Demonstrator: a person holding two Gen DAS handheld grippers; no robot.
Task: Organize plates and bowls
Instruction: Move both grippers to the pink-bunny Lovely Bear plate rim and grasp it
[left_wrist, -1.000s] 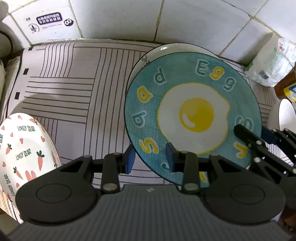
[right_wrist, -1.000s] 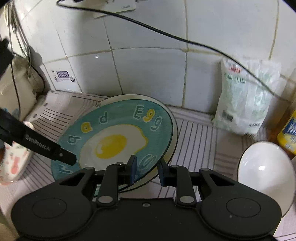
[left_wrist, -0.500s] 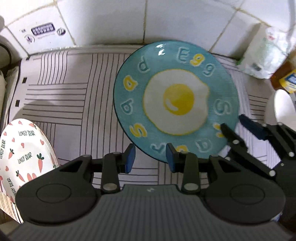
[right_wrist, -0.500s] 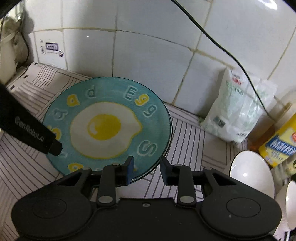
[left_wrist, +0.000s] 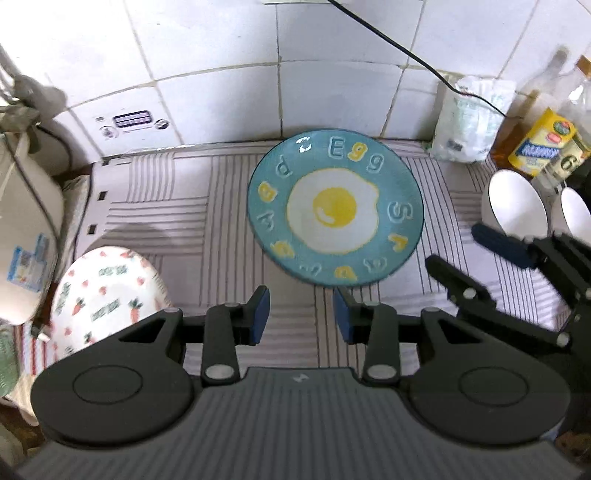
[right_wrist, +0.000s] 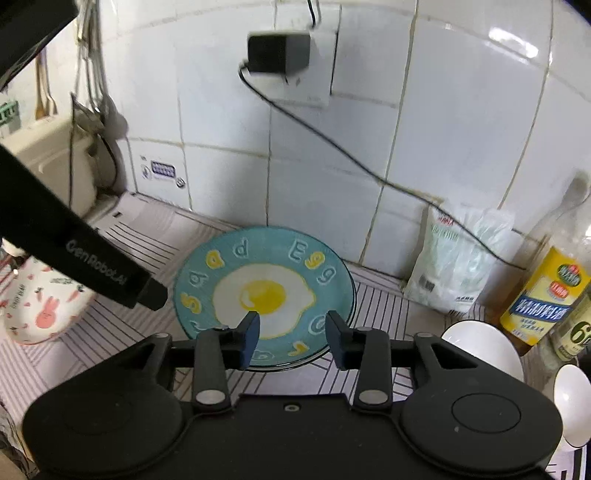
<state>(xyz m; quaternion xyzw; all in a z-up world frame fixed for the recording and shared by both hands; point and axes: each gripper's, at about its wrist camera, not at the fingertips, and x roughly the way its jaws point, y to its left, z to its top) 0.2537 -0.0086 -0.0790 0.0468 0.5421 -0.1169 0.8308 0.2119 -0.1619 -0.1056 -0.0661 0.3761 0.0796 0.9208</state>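
A teal plate with a fried-egg print (left_wrist: 334, 208) lies flat on the striped mat near the wall; it also shows in the right wrist view (right_wrist: 264, 295). My left gripper (left_wrist: 301, 319) is open and empty, just in front of the plate. My right gripper (right_wrist: 291, 338) is open and empty, above the plate's near rim; it shows at the right of the left wrist view (left_wrist: 476, 251). A white carrot-print bowl (left_wrist: 107, 291) sits at the left, seen too in the right wrist view (right_wrist: 40, 308). Two white bowls (left_wrist: 517, 208) (left_wrist: 574, 212) stand at the right.
A tiled wall stands behind the mat (left_wrist: 155, 206). A white plastic bag (left_wrist: 467, 122) and bottles (left_wrist: 543, 144) stand at the back right. A white appliance (left_wrist: 26, 236) sits at the left. A plug and cable (right_wrist: 280, 53) hang on the wall.
Both grippers have let go of the teal plate and pulled back and up. The plate now lies flat on the mat, over the white plate seen under it earlier.
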